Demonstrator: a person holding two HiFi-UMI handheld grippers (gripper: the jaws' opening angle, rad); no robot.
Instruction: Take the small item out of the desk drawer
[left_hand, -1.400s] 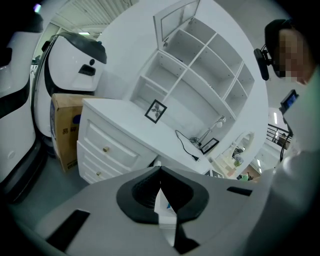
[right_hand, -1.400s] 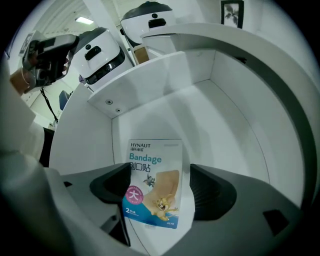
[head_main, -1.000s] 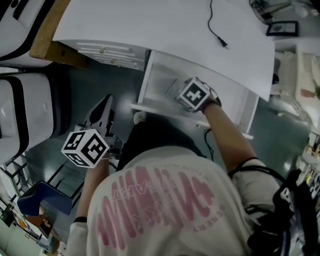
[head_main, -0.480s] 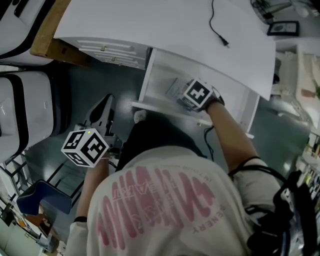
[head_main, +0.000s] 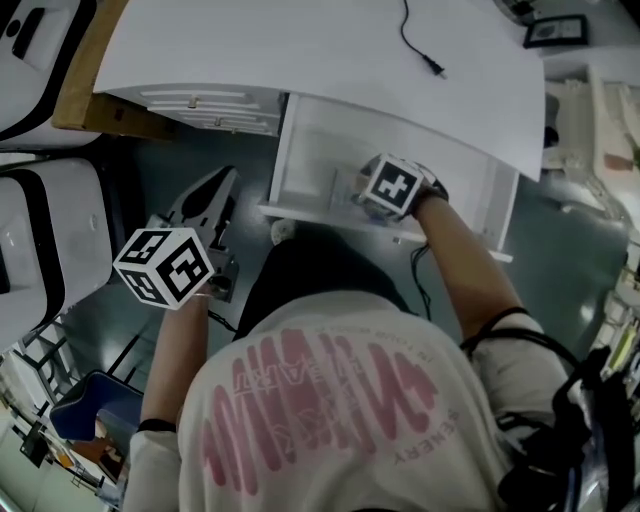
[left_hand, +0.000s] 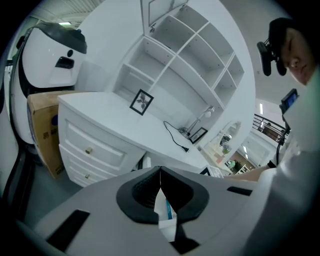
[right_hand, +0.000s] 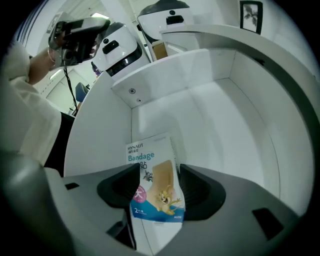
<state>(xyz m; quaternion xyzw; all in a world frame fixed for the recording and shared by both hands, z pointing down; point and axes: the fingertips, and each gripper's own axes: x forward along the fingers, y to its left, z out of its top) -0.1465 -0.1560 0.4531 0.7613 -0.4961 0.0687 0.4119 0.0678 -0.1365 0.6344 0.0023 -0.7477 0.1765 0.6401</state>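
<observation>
The white desk drawer (head_main: 305, 150) stands pulled out under the desktop. My right gripper (head_main: 352, 188) reaches into it near its front rim. A small bandage box (right_hand: 154, 192), white and blue with a cartoon print, stands between that gripper's (right_hand: 159, 175) closing jaws, and both pads meet its sides. In the head view the box (head_main: 343, 184) peeks out left of the marker cube. My left gripper (head_main: 213, 195) hangs left of the drawer over the floor, well apart from it. Its jaws (left_hand: 160, 186) are shut with nothing held.
A black cable with a plug (head_main: 421, 52) lies on the white desktop (head_main: 300, 50). A stack of shut drawers (head_main: 205, 105) and a cardboard box (head_main: 85, 95) stand at the left. White machines (head_main: 40, 230) sit beyond. A picture frame (head_main: 555, 30) is at the back right.
The right gripper has settled lower over the drawer's front part and its jaws have drawn in on the bandage box. The left gripper has shifted slightly up and left.
</observation>
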